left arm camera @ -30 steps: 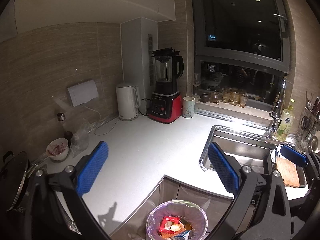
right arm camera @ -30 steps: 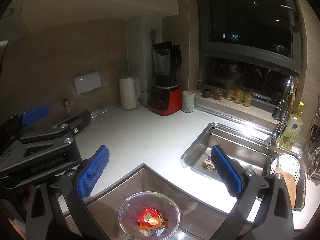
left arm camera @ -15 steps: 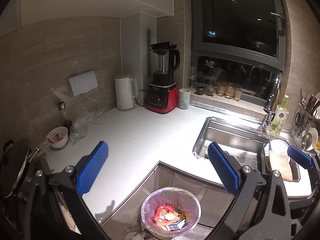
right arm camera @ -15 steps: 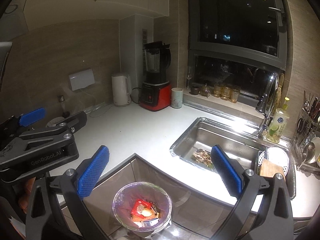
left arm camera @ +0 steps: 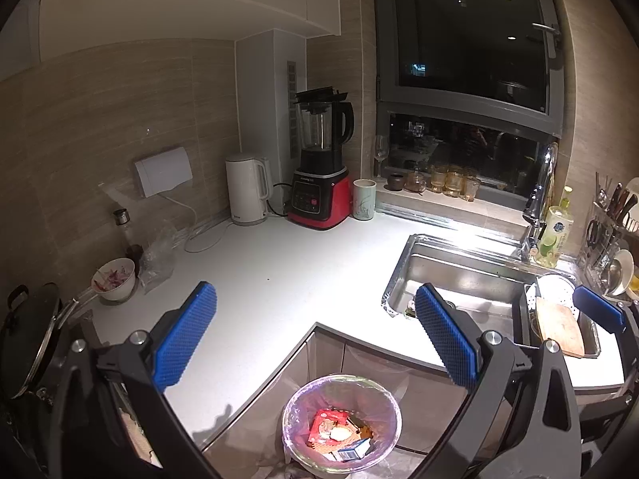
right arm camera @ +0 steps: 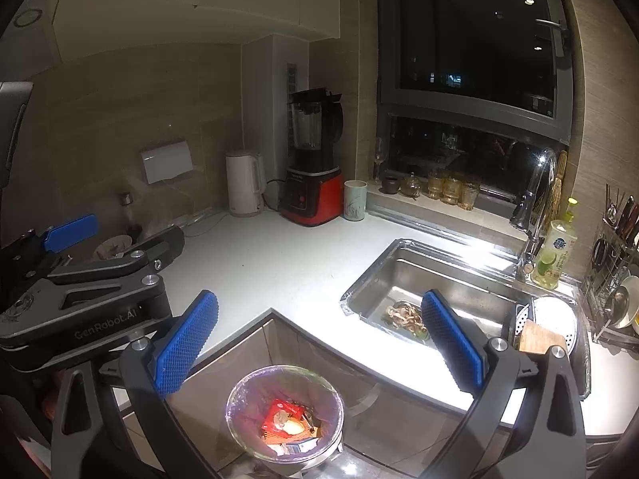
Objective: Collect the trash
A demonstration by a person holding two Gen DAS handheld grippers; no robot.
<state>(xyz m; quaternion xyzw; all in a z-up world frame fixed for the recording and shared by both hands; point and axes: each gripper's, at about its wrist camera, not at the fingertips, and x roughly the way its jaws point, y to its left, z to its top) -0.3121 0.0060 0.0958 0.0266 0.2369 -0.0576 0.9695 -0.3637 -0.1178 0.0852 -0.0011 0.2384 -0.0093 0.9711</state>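
A round trash bin (left arm camera: 342, 423) with a purple liner stands on the floor below the counter corner; it holds a red wrapper and several scraps, and shows in the right wrist view (right arm camera: 285, 417) too. My left gripper (left arm camera: 315, 337) is open and empty, held high above the bin. My right gripper (right arm camera: 319, 341) is open and empty, also above the bin. Food scraps (right arm camera: 404, 316) lie in the steel sink (right arm camera: 451, 263). The left gripper's body (right arm camera: 92, 279) shows at the left of the right wrist view.
On the white L-shaped counter (left arm camera: 279, 279) stand a white kettle (left arm camera: 247, 188), a red blender (left arm camera: 321, 167), a cup (left arm camera: 364, 198), a bowl (left arm camera: 114, 279) and a plastic bag (left arm camera: 159, 253). A faucet (right arm camera: 533, 195), soap bottle (right arm camera: 555, 247), cutting board (left arm camera: 557, 325) and dish rack (right arm camera: 617, 263) sit at right.
Both grippers have pulled back and up from the counter; the bin and the sink's inside show more fully. Both stay open and empty.
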